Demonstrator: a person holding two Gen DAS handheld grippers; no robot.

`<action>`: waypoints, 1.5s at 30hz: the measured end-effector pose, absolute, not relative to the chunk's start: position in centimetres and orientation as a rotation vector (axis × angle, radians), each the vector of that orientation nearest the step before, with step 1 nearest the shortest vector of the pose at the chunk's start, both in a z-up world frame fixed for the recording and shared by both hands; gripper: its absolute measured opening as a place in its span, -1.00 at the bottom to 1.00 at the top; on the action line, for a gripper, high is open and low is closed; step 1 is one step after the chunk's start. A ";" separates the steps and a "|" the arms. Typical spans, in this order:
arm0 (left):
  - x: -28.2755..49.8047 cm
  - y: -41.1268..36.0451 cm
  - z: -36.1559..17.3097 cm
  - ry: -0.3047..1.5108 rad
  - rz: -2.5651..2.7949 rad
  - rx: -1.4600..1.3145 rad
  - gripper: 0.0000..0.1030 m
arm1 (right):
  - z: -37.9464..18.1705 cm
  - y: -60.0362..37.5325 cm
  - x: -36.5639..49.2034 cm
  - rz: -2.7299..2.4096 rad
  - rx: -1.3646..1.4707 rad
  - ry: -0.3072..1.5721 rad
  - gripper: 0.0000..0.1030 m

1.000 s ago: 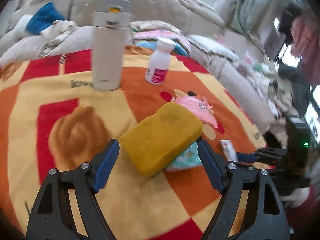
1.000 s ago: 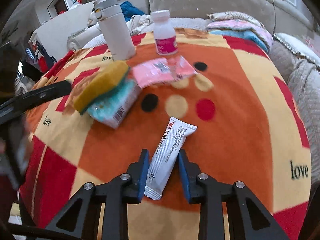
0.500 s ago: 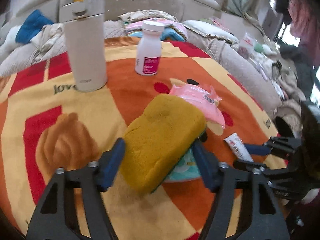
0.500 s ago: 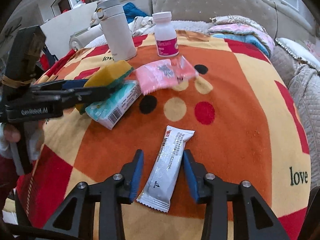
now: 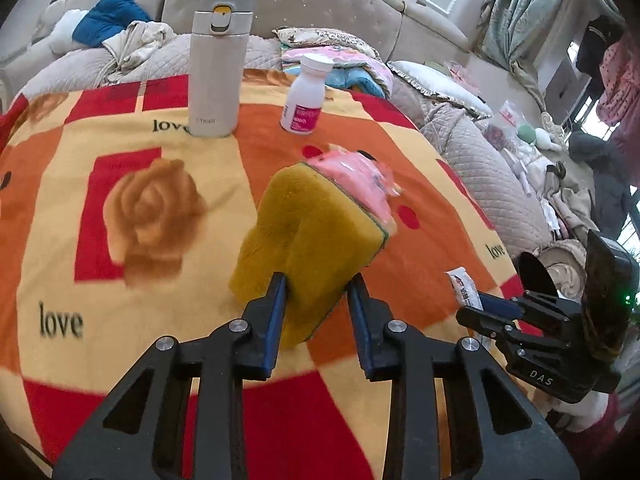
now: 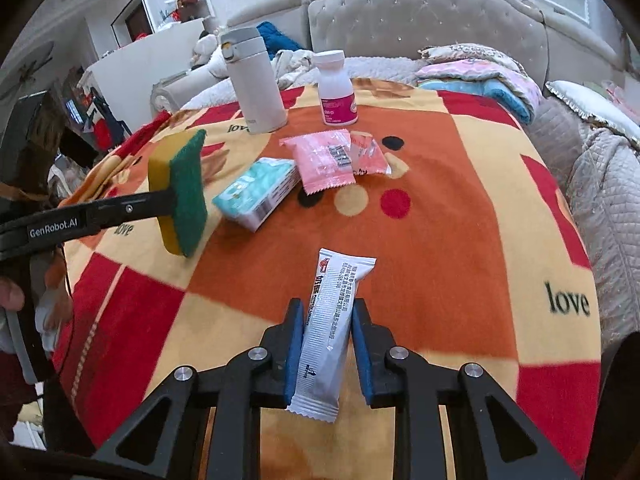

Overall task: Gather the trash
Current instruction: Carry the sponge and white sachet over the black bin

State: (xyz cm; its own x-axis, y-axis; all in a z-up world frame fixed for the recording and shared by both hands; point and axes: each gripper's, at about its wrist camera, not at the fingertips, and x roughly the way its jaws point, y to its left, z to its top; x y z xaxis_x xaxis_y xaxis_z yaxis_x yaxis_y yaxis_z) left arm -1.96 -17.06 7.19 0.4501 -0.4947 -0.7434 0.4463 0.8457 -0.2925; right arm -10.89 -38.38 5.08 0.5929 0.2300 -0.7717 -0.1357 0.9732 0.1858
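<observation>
My sponge (image 5: pixel 316 236) hides the teal tissue pack and most of the pink wrapper (image 5: pixel 360 176), which is motion-blurred. White sachet (image 5: pixel 464 286) print too small to read; my right gripper (image 5: pixel 486 306) covers its end.

A porous yellow foam sponge (image 6: pixel 168 196) shows its coarse green scouring face. A glossy white plastic sachet (image 6: pixel 330 320) lies on the fuzzy orange-and-red fleece blanket (image 6: pixel 460 240), beside a matt cream metal flask (image 6: pixel 256 80).
</observation>
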 end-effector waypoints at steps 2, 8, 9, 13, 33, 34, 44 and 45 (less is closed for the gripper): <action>-3.2 -17.6 7.4 0.938 -0.576 -0.051 -0.46 | 5.2 -38.5 -11.7 0.212 0.114 0.912 -0.56; -5.8 -19.4 7.7 0.929 -0.580 -0.030 -0.46 | 5.5 -39.4 -13.9 0.197 0.114 0.906 -0.56; -6.0 -19.6 7.7 0.928 -0.581 -0.028 -0.47 | 5.6 -39.5 -14.2 0.193 0.115 0.904 -0.56; -7.4 -21.6 8.2 0.915 -0.604 -0.007 -0.47 | 6.1 -40.9 -15.6 0.169 0.122 0.889 -0.56; -12.5 -39.0 8.0 0.960 -0.907 0.084 -0.71 | 6.2 -55.7 -23.1 -0.113 0.240 0.860 -0.56; -12.6 -39.6 8.0 0.964 -0.916 0.083 -0.71 | 6.1 -56.5 -23.5 -0.129 0.249 0.859 -0.56; -13.7 -42.6 7.5 0.926 -0.943 0.166 -0.45 | 5.0 -60.2 -25.4 -0.189 0.306 0.869 -0.56; -13.5 -42.4 7.5 0.921 -0.932 0.177 -0.03 | 4.8 -60.3 -25.5 -0.189 0.311 0.869 -0.56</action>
State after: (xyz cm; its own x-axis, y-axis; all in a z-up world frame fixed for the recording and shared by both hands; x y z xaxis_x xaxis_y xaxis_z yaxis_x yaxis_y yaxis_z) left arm -13.54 -42.42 7.53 0.2595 -0.6127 -0.7465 0.7535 0.6119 -0.2403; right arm -25.46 -60.30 4.83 0.6329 -0.0369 -0.7734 0.2878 0.9385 0.1907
